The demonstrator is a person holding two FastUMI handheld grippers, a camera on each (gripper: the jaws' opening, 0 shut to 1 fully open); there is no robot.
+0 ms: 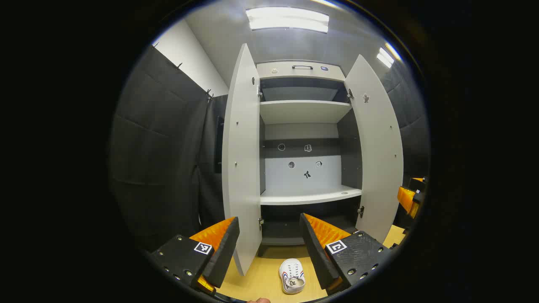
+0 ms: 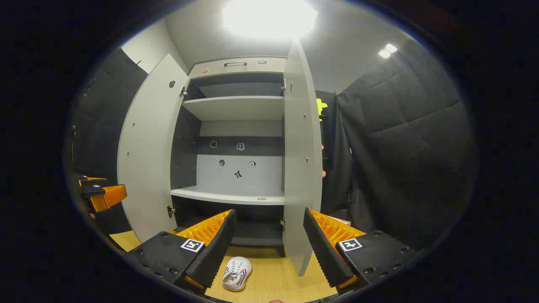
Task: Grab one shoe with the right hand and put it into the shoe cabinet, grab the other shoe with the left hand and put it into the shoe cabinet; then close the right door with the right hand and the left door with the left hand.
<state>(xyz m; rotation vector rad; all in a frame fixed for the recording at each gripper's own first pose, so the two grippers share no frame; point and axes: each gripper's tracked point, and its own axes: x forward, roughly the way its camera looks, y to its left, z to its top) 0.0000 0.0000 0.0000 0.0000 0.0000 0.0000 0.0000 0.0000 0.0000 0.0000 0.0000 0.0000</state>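
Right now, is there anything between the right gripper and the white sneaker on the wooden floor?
No. In the right gripper view, the open right gripper hangs above the white sneaker, with bare wooden floor around it.

Tall grey matt laminate shoe cabinet (image 1: 303,111), smooth shelves. Below it, pale wood-grain floor (image 1: 265,273); white smooth shoe (image 1: 292,275) there. Beside cabinet, black quilted cloth wall (image 2: 404,139).
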